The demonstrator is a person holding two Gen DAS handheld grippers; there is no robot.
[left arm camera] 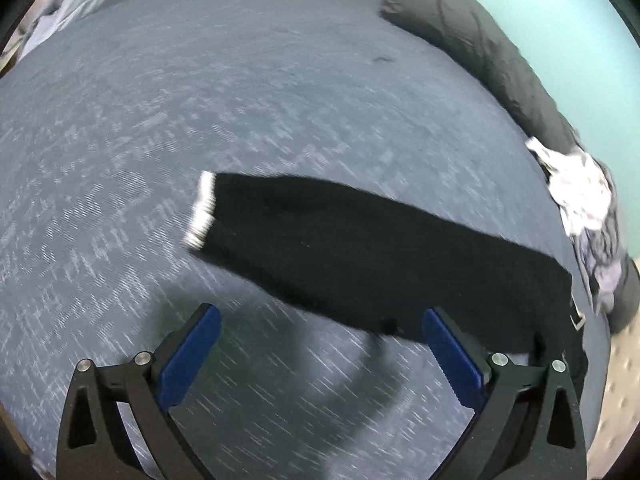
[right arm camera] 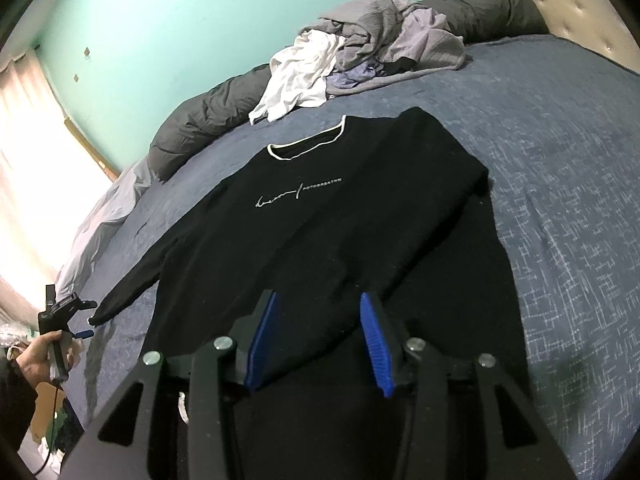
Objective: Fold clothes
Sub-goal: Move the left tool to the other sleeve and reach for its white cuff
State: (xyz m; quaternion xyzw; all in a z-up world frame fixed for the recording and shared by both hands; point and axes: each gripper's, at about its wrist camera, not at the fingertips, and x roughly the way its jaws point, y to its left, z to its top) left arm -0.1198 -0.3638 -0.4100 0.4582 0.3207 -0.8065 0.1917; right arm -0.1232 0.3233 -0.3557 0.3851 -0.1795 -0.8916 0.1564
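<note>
A black sweater (right arm camera: 320, 208) with a white-trimmed collar and white script lies flat, front up, on the blue bed cover (right arm camera: 560, 160). One sleeve looks folded across the body toward the hem. My right gripper (right arm camera: 320, 320) hovers low over the hem with its blue pads (right arm camera: 260, 340) partly apart and black fabric beneath them. In the left wrist view the other sleeve (left arm camera: 360, 248) stretches out to its white cuff (left arm camera: 202, 210). My left gripper (left arm camera: 322, 314) stands wide open just short of that sleeve, nothing between its fingers. The right wrist view shows a hand holding the left gripper (right arm camera: 90, 319) by the sleeve's end.
A pile of white, grey and lilac clothes (right arm camera: 360, 48) lies beyond the collar. A rolled dark grey duvet (right arm camera: 200, 120) runs along the green wall. A tufted headboard (right arm camera: 580, 0) stands at the far right, and a bright curtain (right arm camera: 32, 160) at the left.
</note>
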